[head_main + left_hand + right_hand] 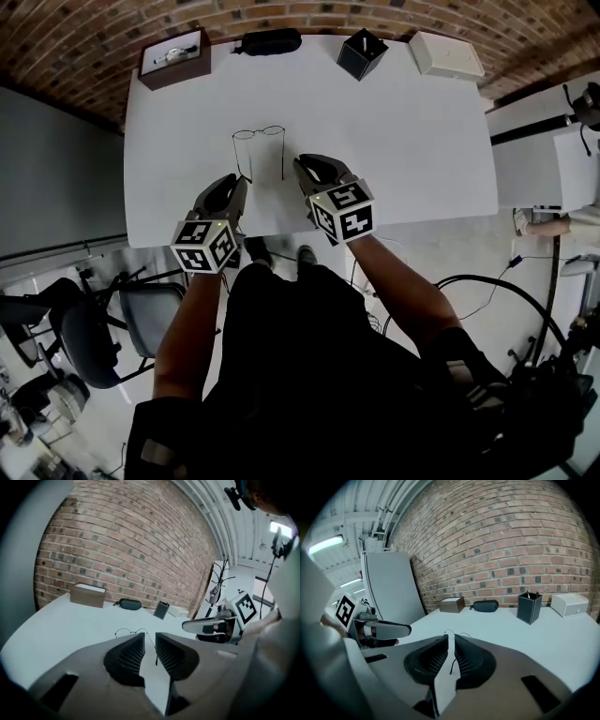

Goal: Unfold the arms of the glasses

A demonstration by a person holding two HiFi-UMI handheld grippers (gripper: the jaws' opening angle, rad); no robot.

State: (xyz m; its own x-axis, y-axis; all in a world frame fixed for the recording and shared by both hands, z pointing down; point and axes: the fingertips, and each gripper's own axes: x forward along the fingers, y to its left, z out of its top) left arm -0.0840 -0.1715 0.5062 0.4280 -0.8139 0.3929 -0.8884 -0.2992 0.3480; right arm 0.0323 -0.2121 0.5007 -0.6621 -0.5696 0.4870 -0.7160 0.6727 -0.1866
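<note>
White table (pixel 394 141) bears glasses (pixel 259 132), arms (pixel 283 159) pointing toward its near edge.

My left forearm (pixel 187 323) and right forearm (pixel 405 281) reach forward, side by side. My left gripper (pixel 236 184) tips downward, jaws set moderately apart. My right gripper (pixel 302 165) tips downward too, jaws nearly together, slit showing.

Bright, even indoor light; heavy fisheye distortion, dark corners.

Dark-framed glasses (pixel 246 136), white table (pixel 422 141), red-brick wall (pixel 117 536)
</note>
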